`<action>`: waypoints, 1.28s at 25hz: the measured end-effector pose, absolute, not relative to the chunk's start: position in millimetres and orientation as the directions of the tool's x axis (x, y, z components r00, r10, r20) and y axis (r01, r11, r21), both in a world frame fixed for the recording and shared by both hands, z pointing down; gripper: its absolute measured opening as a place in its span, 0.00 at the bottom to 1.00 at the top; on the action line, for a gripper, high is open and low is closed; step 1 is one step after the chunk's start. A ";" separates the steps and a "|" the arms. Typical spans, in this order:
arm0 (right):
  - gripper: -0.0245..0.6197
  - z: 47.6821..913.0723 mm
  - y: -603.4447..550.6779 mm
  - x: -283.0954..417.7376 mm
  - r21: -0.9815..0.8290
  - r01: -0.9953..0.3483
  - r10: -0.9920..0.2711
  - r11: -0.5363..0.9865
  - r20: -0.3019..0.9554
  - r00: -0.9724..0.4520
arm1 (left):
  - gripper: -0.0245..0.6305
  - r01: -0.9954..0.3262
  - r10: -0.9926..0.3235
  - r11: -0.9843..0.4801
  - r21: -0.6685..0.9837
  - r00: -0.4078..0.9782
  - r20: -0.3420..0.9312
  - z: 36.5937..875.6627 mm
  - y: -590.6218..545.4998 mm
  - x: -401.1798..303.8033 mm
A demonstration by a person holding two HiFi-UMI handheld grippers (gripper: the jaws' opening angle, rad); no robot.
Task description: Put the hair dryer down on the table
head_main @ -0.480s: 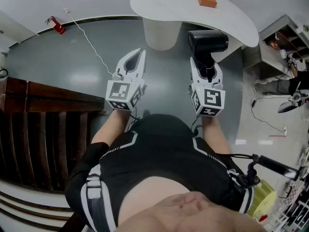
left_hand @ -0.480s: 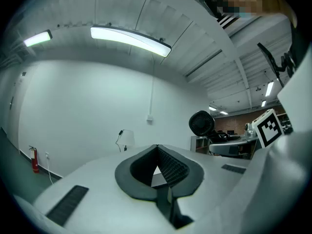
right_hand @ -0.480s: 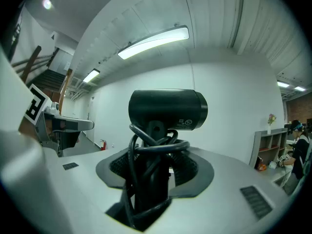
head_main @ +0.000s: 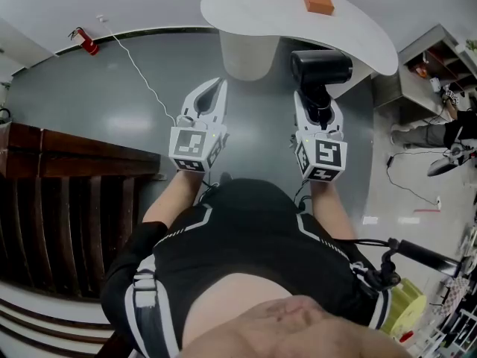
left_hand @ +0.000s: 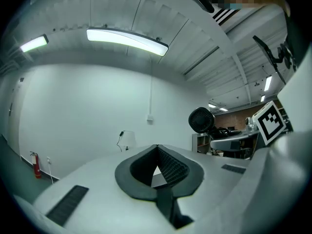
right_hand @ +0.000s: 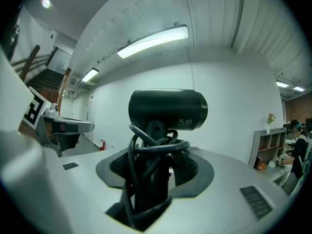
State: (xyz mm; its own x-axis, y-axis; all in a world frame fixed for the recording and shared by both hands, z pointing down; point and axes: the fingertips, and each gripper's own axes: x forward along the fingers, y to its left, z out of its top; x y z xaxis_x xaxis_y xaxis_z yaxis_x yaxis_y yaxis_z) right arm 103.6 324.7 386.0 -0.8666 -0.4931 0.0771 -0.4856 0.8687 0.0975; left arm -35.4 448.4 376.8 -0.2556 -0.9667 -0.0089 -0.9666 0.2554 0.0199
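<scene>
Firmly clamped in right gripper (right_hand: 153, 165), cylindrical black hair dryer (right_hand: 168, 108), cord-wrapped handle (right_hand: 148, 191), left gripper (left_hand: 157, 152) seemingly closed, empty.

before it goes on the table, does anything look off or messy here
Only the cord: it is wound in loose, tangled loops round the hair dryer handle, and the right hand-held gripper clamps handle and cord together. Nothing looks spilled or damaged.
</scene>
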 end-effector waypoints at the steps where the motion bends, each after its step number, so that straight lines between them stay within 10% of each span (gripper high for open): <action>1: 0.38 385.6 324.8 103.0 0.096 -0.486 -0.493 0.868 0.073 -0.867 | 0.09 -0.968 -0.968 0.251 0.022 -0.251 -0.007 377.8 447.9 -35.7; 32: 0.38 380.8 288.6 30.3 0.104 -0.523 -0.530 0.846 0.048 -0.847 | 0.09 -0.982 -0.987 0.160 0.099 -0.162 -0.013 390.5 408.8 -108.1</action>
